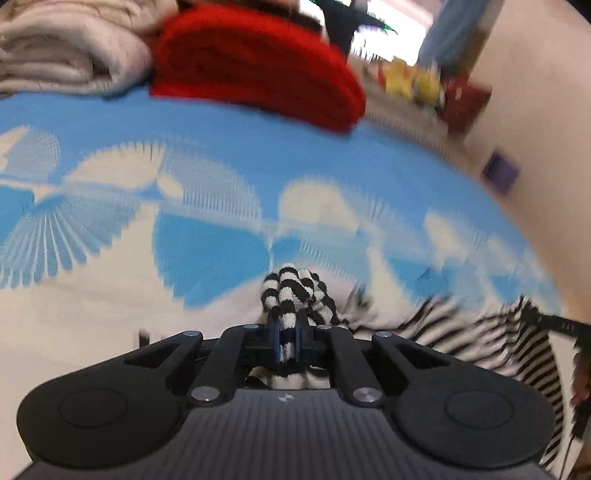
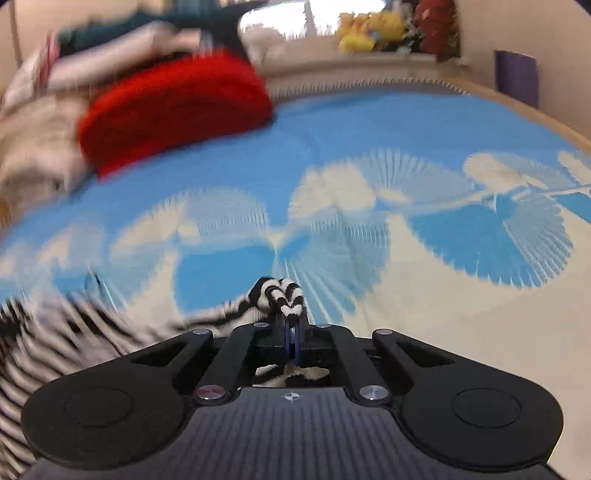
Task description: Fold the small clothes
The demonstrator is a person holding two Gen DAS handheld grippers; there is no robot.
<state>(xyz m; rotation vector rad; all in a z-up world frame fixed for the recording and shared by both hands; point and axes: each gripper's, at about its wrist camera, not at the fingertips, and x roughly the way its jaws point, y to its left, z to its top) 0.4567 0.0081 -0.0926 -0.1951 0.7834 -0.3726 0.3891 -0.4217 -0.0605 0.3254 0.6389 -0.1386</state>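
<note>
A bed (image 2: 369, 125) with a blue-and-cream fan-patterned cover fills both views. Behind it stands a cream wall (image 2: 561, 44) bearing a purple patch (image 2: 516, 75) (blurred). Bright daylight comes from a window (image 2: 280, 18) above a ledge (image 2: 369, 61).

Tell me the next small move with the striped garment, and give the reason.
Probably carry both held corners forward over the bedspread and lay the striped garment flat. The left gripper and right gripper are each shut on a bunched edge, with the cloth hanging between them, unfolded.

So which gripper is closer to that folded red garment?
Hard to call. Both grippers, left and right, clamp the striped garment, with the folded red garment well ahead of each.
</note>
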